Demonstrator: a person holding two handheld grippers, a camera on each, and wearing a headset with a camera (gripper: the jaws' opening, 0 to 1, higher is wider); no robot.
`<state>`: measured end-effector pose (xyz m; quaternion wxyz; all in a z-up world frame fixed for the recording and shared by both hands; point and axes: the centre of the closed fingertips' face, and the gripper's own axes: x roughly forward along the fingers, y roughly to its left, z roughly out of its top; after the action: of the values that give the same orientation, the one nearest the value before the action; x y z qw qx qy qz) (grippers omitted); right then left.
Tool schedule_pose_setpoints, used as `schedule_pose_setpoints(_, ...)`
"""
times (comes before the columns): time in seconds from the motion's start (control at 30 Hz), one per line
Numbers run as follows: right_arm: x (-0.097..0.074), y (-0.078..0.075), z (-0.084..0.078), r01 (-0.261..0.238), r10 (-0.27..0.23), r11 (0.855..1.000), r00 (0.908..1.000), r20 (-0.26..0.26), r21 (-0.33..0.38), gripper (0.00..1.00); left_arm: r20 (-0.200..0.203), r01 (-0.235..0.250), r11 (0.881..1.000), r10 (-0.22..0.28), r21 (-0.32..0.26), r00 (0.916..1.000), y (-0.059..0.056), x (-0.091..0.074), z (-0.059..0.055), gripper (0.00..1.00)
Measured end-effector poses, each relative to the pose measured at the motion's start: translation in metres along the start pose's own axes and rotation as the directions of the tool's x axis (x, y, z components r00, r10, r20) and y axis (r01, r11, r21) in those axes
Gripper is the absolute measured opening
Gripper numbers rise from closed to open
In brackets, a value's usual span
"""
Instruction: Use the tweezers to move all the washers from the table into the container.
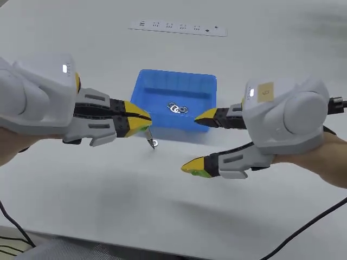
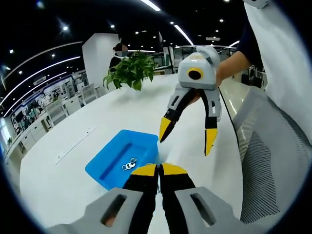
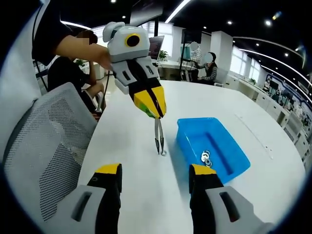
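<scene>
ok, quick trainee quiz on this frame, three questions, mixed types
1. True or false: the right hand-held gripper is open and holds nothing.
2. What is the left hand-held gripper clamped on? A: tweezers. B: a screwdriver. C: a bolt.
3. Fill in: the washer at the tweezers' tips is ____ the blue container.

Key: 1 true; 2 A; 3 outside.
</scene>
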<state>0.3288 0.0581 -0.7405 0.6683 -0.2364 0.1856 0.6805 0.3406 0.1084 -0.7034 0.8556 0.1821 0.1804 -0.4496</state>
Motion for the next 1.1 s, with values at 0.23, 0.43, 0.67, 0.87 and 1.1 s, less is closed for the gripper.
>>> schedule_pose_setpoints(0.23, -0.0002, 0.0022, 0.0020, -0.005, 0.005, 1.000, 1.0000, 0.005, -0.002, 0.57, 0.003, -0.001, 1.000, 0.001, 0.007, 1.0000, -0.0008, 0.0011, 0.0027, 0.05)
schedule_pose_setpoints(0.43, -0.0011, 0.0006, 0.0039, 0.000, 0.000, 1.000, 1.0000, 0.008, -0.001, 0.58, -0.005, 0.003, 1.000, -0.003, 0.002, 1.0000, -0.0023, 0.0030, 0.0010, 0.05)
schedule_pose_setpoints(0.67, 0.0008, 0.0043, 0.0024, -0.009, 0.009, 1.000, 1.0000, 0.003, 0.000, 0.64, -0.029, 0.023, 1.000, -0.022, 0.022, 0.9993, -0.0053, 0.0031, 0.0007, 0.05)
schedule_pose_setpoints(0.87, 0.0009, 0.0052, 0.0038, -0.013, 0.013, 1.000, 0.9998, 0.013, -0.002, 0.70, -0.043, 0.022, 0.999, -0.021, 0.027, 0.9988, -0.0023, 0.0018, -0.0006, 0.05)
schedule_pose_setpoints(1.1, 0.0045, 0.0036, 0.0065, -0.021, 0.021, 1.000, 0.9997, 0.011, -0.011, 0.70, -0.041, 0.034, 0.999, -0.032, 0.032, 0.9987, -0.0042, 0.0068, 0.0027, 0.05)
